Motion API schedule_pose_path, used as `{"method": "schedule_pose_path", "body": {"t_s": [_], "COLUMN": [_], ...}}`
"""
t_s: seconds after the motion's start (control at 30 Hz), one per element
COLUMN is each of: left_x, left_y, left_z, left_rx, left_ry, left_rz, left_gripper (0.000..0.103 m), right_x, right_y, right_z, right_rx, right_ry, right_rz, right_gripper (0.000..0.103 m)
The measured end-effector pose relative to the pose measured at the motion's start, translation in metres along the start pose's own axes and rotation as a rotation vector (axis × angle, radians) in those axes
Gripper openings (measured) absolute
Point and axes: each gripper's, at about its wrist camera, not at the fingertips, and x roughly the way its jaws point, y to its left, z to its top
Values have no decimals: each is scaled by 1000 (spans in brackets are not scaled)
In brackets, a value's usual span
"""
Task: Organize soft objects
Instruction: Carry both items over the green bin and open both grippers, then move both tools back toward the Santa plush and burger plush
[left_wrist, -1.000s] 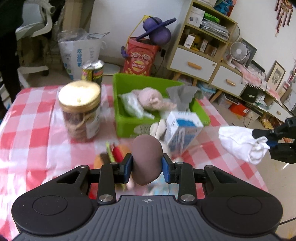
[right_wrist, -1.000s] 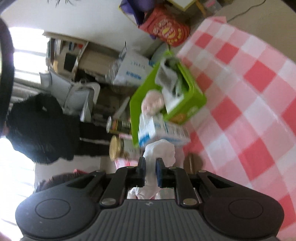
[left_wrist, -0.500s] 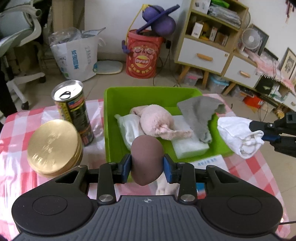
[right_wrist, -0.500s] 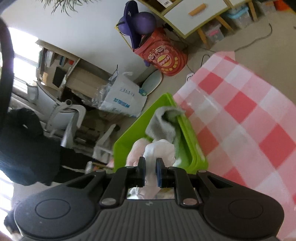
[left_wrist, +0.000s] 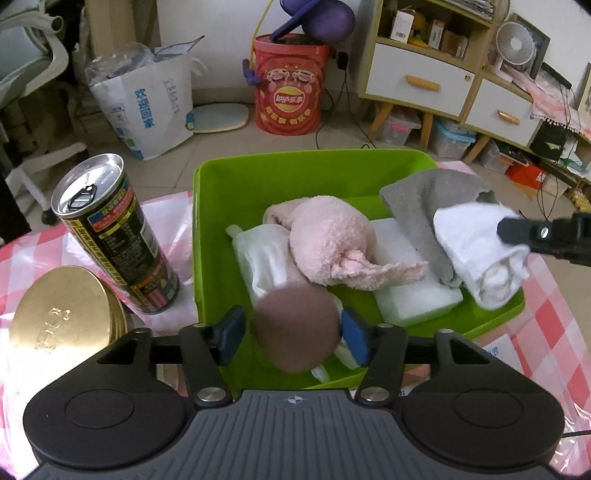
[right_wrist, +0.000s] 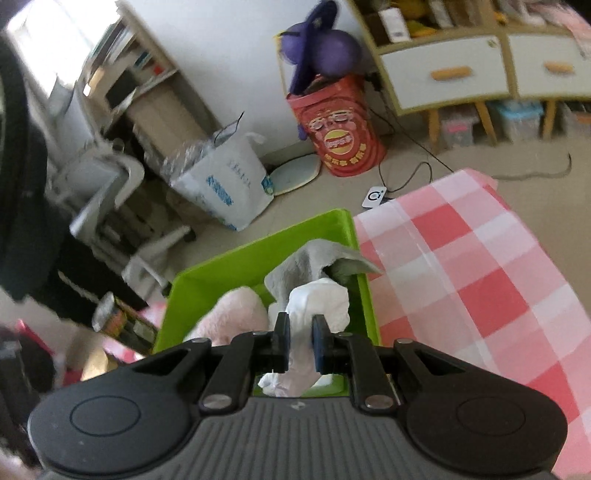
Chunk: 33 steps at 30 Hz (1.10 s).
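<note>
A green bin (left_wrist: 310, 173) on the checked table holds a pink plush (left_wrist: 328, 240), a grey cloth (left_wrist: 424, 199), a white foam block (left_wrist: 413, 299) and a white pouch (left_wrist: 266, 258). My left gripper (left_wrist: 293, 334) is open over the bin's near edge; a blurred brown soft ball (left_wrist: 295, 326) sits between the fingers, apart from the left pad. My right gripper (right_wrist: 300, 343) is shut on a rolled white cloth (right_wrist: 317, 306), held over the bin's right side (right_wrist: 369, 306); the cloth also shows in the left wrist view (left_wrist: 476, 251).
A dark drink can (left_wrist: 114, 236) and a gold-lidded jar (left_wrist: 62, 310) stand left of the bin. A milk carton's top (left_wrist: 506, 350) shows right of the bin's near edge. Beyond the table are a red snack tub (left_wrist: 291, 81), a paper bag (left_wrist: 147, 99) and a drawer cabinet (left_wrist: 424, 77).
Both grippers moved forward over the bin. My left jaws have spread and the brown ball has come loose. The white cloth now hangs over the bin's right side.
</note>
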Motion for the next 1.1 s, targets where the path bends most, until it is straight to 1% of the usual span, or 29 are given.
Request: {"method": "schedule_pose_path", "body": {"t_s": [0.07,0.13,0.23,0.3,0.4,0.5,0.67,0.73,0.87,0.97,1.1], "left_x": [-3,-5,-8,-12,-21,-36,-70,-83,-104,-120,-133], "left_y": [0,1,1,1,1,-1,2,4,8,12,21], "left_z": [2,2,2,1,-3,-8,-23,-30,-50,-69,-96], "left_rx": [-8,-7,-11,-18,-34,-34,-64,-74,-91,-100,-126], "left_ry": [-12,-17,-15,-20,-28,-45,-79,-91,-95,-102,-93], "left_rz": [0,-11,-3,-4,-14,-21,-32,-31,-17,9,33], "left_gripper": [71,71,73,77,80,83,88,89,91,94,95], "right_x": [2,2,-1,-5,-16,-33,-69,-81,-99,-109,-114], "right_y": [5,4,3,2,0,0,2,4,9,16,26], "right_z": [-2,-3,-3,-2,-1,-2,-9,-15,-29,-45,-67], "right_rx": [-28,-28,-21,-14,-3,-7,-8,-6,-3,-18,-40], "right_ry": [17,30,33,35,31,20,-4,-13,-9,2,42], "right_rz": [-23,-13,-23,-20,-26,-29,-27,-22,-10,-13,-27], "right_gripper": [0,9,14,16,21,34,44,51,54,57,58]}}
